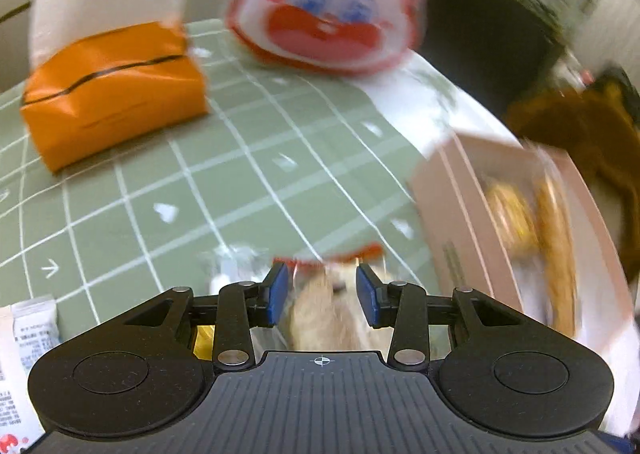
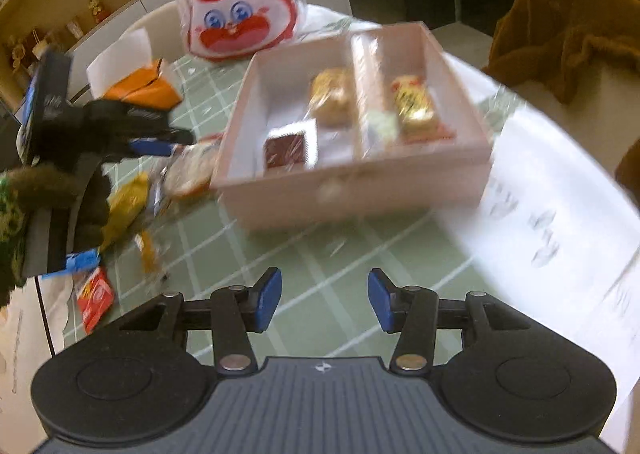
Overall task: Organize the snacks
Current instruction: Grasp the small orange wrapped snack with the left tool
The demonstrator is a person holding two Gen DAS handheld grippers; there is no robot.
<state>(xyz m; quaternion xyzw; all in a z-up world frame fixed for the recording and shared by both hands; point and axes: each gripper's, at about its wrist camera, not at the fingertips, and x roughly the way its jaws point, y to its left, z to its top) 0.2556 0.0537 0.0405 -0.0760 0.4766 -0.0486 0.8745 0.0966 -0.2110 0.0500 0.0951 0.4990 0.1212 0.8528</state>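
This looks like a lived-in home, most likely a dining or living room. A round table (image 2: 560, 190) carries a green grid-patterned mat (image 1: 224, 190), with an orange tissue pack (image 1: 116, 94) and a rabbit-faced plush bag (image 2: 236, 6) sitting on it. Behind the table, wall shelves (image 2: 80, 6) hold small figurines and ornaments. A brown fleecy garment (image 2: 568, 34) is draped over a chair back beside the table. A pink divided box (image 2: 360, 182) of wrapped snacks and loose snack packets (image 2: 124, 206) lie on the mat, all ordinary household clutter.
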